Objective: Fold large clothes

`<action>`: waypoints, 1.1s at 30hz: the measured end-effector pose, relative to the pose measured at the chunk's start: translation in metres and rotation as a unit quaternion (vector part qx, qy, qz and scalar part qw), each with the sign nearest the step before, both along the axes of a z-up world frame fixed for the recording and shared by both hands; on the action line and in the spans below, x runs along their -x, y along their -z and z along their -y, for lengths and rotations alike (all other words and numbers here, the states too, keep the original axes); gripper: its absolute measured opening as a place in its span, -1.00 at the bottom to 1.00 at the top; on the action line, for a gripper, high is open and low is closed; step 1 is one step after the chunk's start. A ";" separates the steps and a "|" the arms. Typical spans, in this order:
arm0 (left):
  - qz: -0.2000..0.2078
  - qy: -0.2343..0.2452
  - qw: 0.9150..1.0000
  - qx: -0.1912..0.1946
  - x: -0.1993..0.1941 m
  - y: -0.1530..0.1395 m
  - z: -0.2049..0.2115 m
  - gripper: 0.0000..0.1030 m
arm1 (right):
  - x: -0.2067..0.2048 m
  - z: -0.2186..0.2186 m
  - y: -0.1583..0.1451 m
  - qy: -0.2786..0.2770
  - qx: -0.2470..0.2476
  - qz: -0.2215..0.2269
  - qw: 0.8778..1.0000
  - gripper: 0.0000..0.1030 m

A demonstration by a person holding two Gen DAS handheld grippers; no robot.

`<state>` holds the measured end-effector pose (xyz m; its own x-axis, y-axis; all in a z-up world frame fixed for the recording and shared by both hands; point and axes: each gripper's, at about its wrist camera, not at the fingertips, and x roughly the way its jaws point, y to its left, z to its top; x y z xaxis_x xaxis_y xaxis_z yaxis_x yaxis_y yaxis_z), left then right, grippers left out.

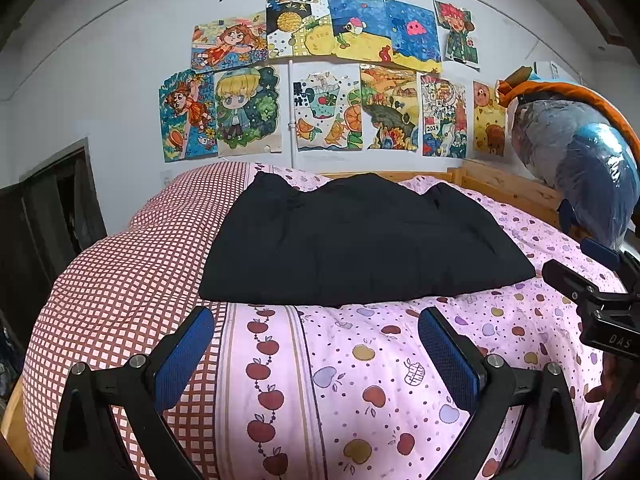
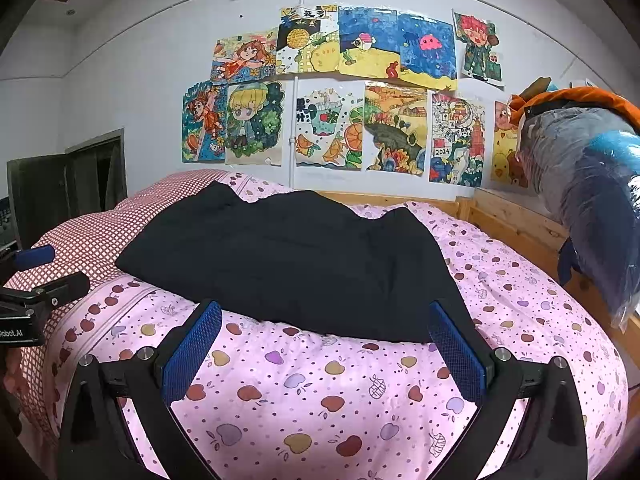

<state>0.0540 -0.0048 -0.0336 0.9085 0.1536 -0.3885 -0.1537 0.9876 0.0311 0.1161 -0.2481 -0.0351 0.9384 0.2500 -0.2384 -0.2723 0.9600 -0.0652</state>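
Black garment [image 1: 360, 240] lies folded flat mid-bed on the pink apple-print quilt [image 1: 380, 360]. Left gripper [image 1: 316, 344] and right gripper [image 2: 326, 340] hover near its front edge, both released, holding nothing.

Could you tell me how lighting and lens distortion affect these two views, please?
Left wrist view: the bed bulges like a dome, the corners go black, and the black garment shows few folds. Right wrist view: same bulge, with glare on the plastic-wrapped bundle; the garment stays nearly featureless.
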 end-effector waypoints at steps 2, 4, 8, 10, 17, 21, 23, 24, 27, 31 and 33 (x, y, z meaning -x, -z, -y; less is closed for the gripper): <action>0.001 0.001 1.000 -0.003 0.000 0.000 0.001 0.99 | 0.000 -0.001 0.000 -0.002 0.003 0.001 1.000 0.96; 0.002 0.002 1.000 -0.003 0.001 -0.001 0.000 0.99 | -0.001 -0.001 0.001 -0.002 0.003 0.001 1.000 0.96; -0.003 0.003 1.000 -0.003 0.000 -0.001 0.002 0.99 | -0.002 -0.001 0.001 -0.002 0.002 0.000 1.000 0.96; -0.005 0.002 1.000 -0.002 0.000 -0.001 0.003 0.99 | -0.002 -0.001 0.001 -0.002 0.002 -0.001 1.000 0.96; -0.008 0.001 1.000 0.002 -0.001 -0.001 0.001 0.99 | -0.002 -0.002 0.002 -0.001 0.002 -0.004 1.000 0.96; -0.011 0.001 1.000 0.002 -0.001 0.000 0.000 0.99 | -0.002 -0.002 0.002 -0.001 0.002 -0.004 1.000 0.96; -0.011 0.002 1.000 0.001 -0.002 0.000 0.000 0.99 | -0.002 -0.002 0.002 -0.001 0.002 -0.004 1.000 0.96; -0.011 0.002 1.000 0.001 -0.002 0.000 0.000 0.99 | -0.002 -0.002 0.002 -0.001 0.003 -0.004 1.000 0.96; -0.012 0.002 1.000 0.002 -0.002 0.001 0.000 0.99 | -0.003 -0.002 0.002 -0.001 0.002 -0.006 1.000 0.96; -0.013 0.002 1.000 0.002 -0.001 0.001 0.000 0.99 | -0.004 -0.001 0.002 0.001 0.001 -0.009 1.000 0.96; -0.014 0.003 1.000 0.002 -0.002 0.002 0.000 0.99 | -0.004 -0.001 0.002 0.002 0.000 -0.009 1.000 0.96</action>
<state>0.0557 -0.0046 -0.0357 0.8979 0.1474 -0.4148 -0.1478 0.9885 0.0313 0.1198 -0.2471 -0.0371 0.9347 0.2467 -0.2561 -0.2703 0.9608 -0.0611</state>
